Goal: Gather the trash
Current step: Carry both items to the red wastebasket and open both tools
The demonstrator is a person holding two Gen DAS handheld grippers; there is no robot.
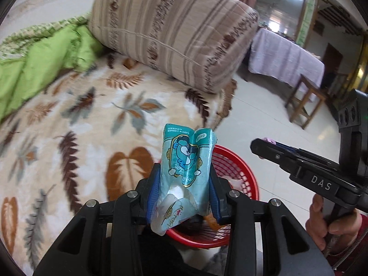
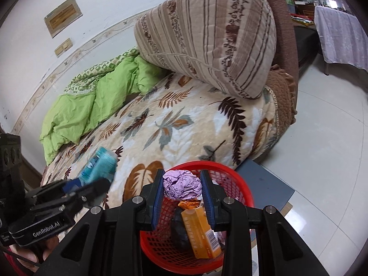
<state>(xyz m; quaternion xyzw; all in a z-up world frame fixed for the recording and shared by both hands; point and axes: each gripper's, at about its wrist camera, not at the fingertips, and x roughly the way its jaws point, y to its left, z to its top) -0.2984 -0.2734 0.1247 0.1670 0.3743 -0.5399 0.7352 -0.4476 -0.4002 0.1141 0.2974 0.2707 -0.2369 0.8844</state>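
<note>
My left gripper [image 1: 184, 181] is shut on a crumpled teal snack wrapper [image 1: 186, 165], which stands up between the blue pads just over the near rim of a red mesh basket [image 1: 239, 168]. In the right wrist view that wrapper [image 2: 101, 163] shows at the left, blurred, over the bed. My right gripper [image 2: 182, 184] is shut on a crumpled ball of purple paper [image 2: 182, 185], directly above the red mesh basket [image 2: 232, 181]. Inside the basket lie an orange box [image 2: 201, 232], an orange foil wrapper [image 2: 189, 204] and a dark lump [image 2: 179, 230].
A bed with a leaf-patterned blanket [image 2: 184, 126] lies behind the basket, with a green quilt [image 2: 92, 105] and a striped rolled bedding bundle [image 2: 207, 36] on it. White tiled floor [image 2: 322, 138] spreads to the right. A wooden stool [image 1: 306, 99] and a cloth-covered table [image 1: 285, 57] stand beyond.
</note>
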